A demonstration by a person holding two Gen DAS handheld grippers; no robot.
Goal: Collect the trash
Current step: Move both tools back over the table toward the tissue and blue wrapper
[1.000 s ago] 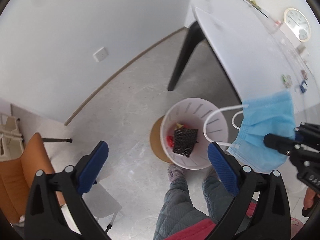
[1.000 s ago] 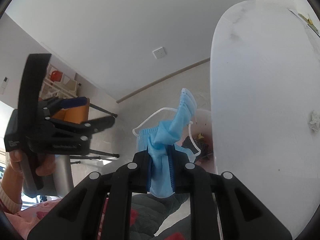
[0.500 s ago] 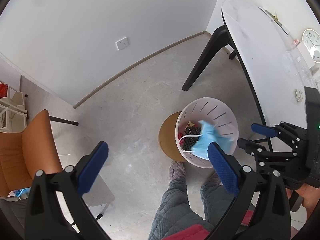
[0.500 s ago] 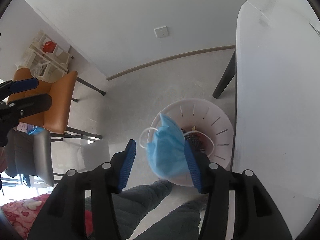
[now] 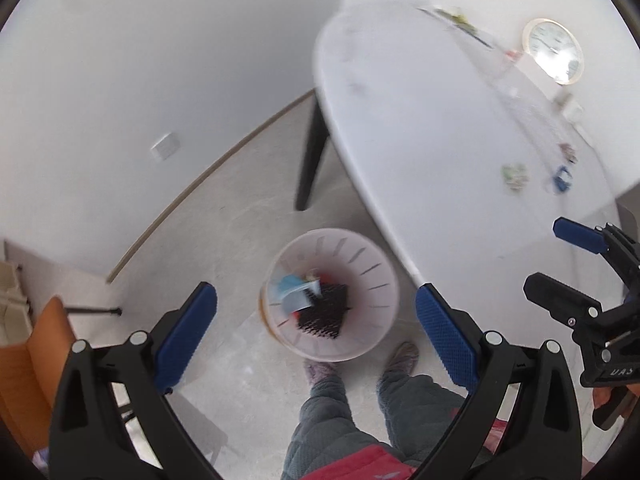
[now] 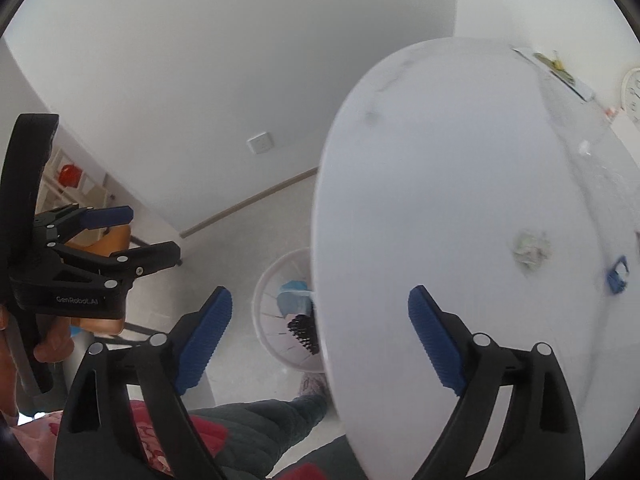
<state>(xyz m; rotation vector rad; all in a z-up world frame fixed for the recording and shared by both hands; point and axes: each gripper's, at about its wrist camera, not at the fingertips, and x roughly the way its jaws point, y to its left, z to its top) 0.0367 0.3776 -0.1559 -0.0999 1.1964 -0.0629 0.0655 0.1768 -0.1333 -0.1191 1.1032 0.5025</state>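
A pale blue face mask [image 5: 294, 290] and a black gridded piece [image 5: 322, 312] were seen in a white slotted bin [image 5: 376, 320]. At three o'clock, a white table [image 5: 420, 120] was shown. Blue textured pads [image 5: 446, 338] were borne on black grippers.

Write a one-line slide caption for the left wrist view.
Blue mask lies in the white bin; open left gripper above.

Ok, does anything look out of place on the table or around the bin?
Two bits of litter lie on the white oval table: a crumpled pale wrapper and a small blue scrap. The blue face mask is inside the white slotted plastic bin; nothing spilled beside it.
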